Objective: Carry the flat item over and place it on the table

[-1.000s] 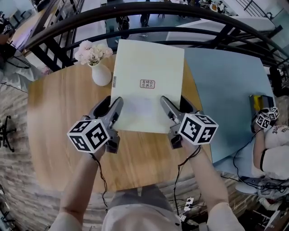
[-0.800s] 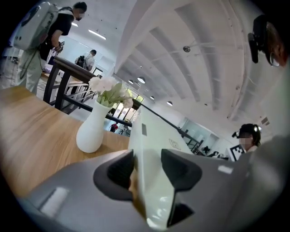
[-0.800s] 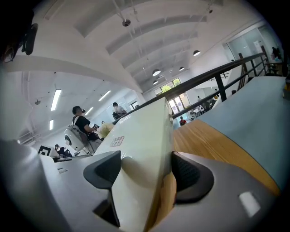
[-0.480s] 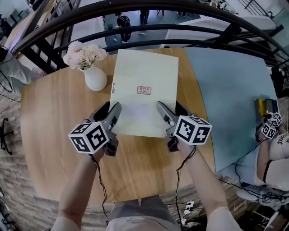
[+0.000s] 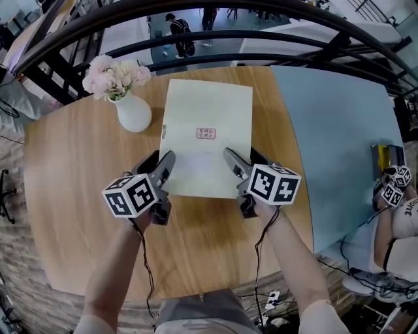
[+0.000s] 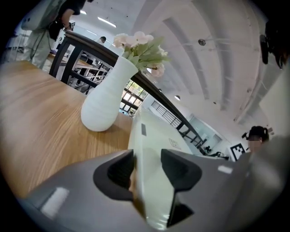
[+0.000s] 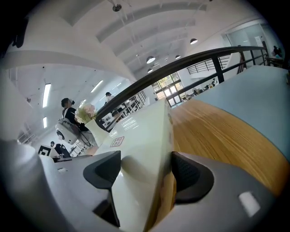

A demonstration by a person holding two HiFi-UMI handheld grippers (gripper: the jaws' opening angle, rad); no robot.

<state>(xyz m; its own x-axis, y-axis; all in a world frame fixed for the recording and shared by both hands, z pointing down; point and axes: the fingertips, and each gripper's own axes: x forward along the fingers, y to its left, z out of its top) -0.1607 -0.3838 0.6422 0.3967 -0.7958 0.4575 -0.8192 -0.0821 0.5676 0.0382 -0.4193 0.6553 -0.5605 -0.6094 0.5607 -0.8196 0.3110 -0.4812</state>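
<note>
You hold a pale cream flat item (image 5: 206, 114) between both grippers, over the middle of a wooden bench (image 5: 72, 189). It is rectangular, with a small red stamp near its centre and a narrow grey label on its left edge.

Your left gripper (image 5: 161, 162) is clamped on the item's near left edge; in the left gripper view the cream edge (image 6: 152, 149) fills the gap between the two dark jaws, which press on it from either side. Your right gripper (image 5: 240, 158) is clamped on the near right edge in the same way, its jaws set fairly wide around the item's thickness (image 7: 142, 136). The near end is raised in the grippers; whether the far end touches the bench cannot be told.

A white vase (image 5: 134, 113) of pale pink flowers (image 5: 112, 74) stands on the bench just beside the item's far left corner, not touching it. A blue-grey surface (image 5: 333, 130) lies to the right of the bench. A black curved railing (image 5: 196, 13) runs beyond the bench's far edge.
</note>
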